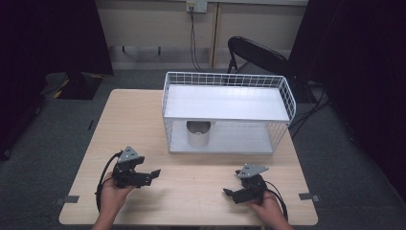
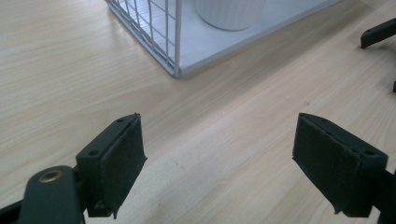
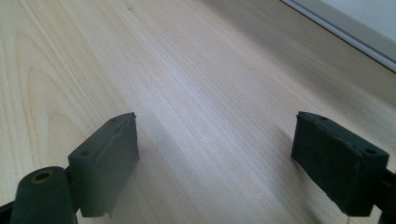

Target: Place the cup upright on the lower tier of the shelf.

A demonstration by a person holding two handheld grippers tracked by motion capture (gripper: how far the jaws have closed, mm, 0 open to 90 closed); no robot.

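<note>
Left gripper [image 1: 152, 175], right gripper [image 1: 229, 192]: jaws apart, empty, lower frame, over table [image 1: 134, 120]. White cup [image 1: 198, 133]: centre frame, rack [image 1: 225, 103] lower shelf. Untouched; grasp and removal seemingly outstanding.

I work in what looks like a lab or recording room: black curtains [image 1: 57, 33] hang on both sides, grey carpet [image 1: 43, 158] covers the floor, a cable [image 1: 194, 40] drops from a wall socket [image 1: 196, 5] at the far wall, and tape marks [image 1: 72, 199] fix my pale wooden counter [image 1: 143, 120] in place.
</note>
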